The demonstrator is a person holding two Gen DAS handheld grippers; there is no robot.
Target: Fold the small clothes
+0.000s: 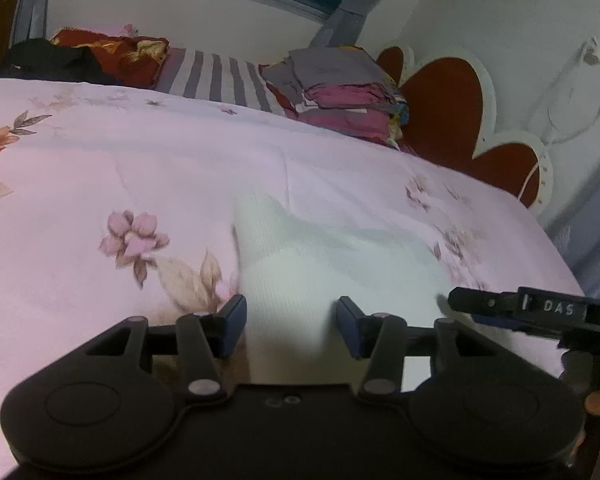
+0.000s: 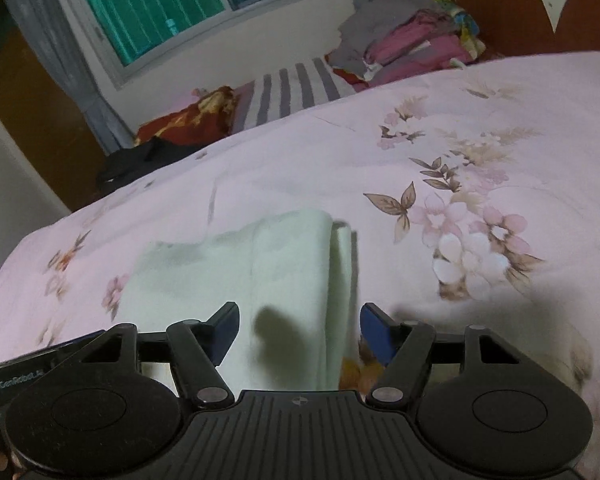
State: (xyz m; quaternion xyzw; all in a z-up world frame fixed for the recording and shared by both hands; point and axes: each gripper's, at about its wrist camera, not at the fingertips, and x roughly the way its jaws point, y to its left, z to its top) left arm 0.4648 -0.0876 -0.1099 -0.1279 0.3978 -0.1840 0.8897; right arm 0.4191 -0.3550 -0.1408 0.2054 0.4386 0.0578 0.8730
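A small white ribbed garment [image 1: 300, 264] lies folded on the pink floral bedsheet [image 1: 100, 168]. My left gripper [image 1: 291, 324] hovers over its near edge, jaws apart, with nothing pinched between the blue pads. In the right wrist view the same pale garment [image 2: 284, 268] lies flat with a folded edge along its right side. Over its near end my right gripper [image 2: 298, 330] stands open, pads clear of the cloth. The right gripper's black finger [image 1: 540, 312] shows at the right edge of the left wrist view.
A stack of folded clothes [image 1: 340, 92] sits at the far side of the bed by the red and white headboard [image 1: 460, 120]. A striped pillow [image 1: 220, 76], a red patterned cushion [image 1: 120, 54] and dark cloth [image 1: 52, 60] lie along the far edge below a window [image 2: 172, 8].
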